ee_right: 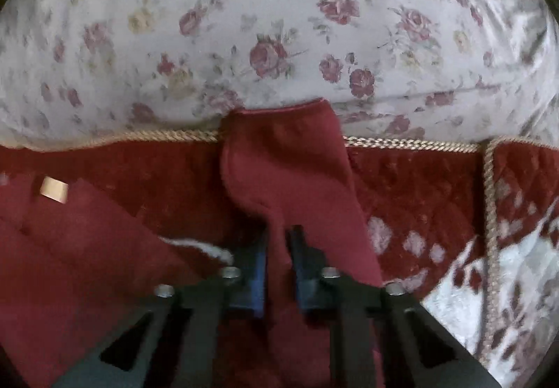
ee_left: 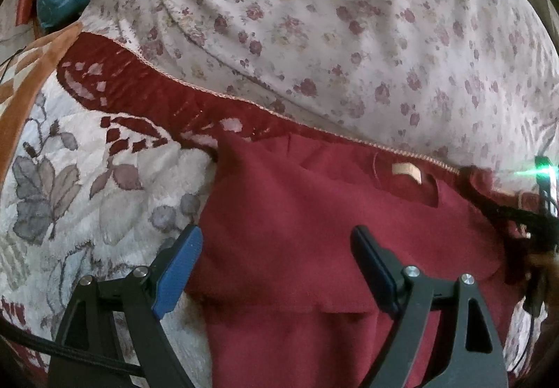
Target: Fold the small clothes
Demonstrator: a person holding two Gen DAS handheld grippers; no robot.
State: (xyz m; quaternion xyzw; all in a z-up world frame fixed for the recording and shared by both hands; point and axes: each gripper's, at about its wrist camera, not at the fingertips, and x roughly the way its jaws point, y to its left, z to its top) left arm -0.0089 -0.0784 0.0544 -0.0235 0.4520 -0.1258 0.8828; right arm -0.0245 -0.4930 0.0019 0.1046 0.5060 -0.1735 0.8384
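Sleeve (ee_right: 290, 175) of the red top (ee_left: 314, 231) on the quilt (ee_left: 87, 178) sits pinched in the nearly closed right gripper (ee_right: 277, 248), probably for folding inward, while the left gripper (ee_left: 276, 258) hovers wide apart, empty.

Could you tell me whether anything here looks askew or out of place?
Only the shirt mid-fold: its sleeve, pinched in the right gripper, sticks out over the blanket's cord trim onto the floral sheet. The left gripper hangs open over the shirt. No damage or spills.

Left tongs (ee_left: 276, 248), right tongs (ee_right: 277, 262): black frames, blue ribbed pads, silver screws.
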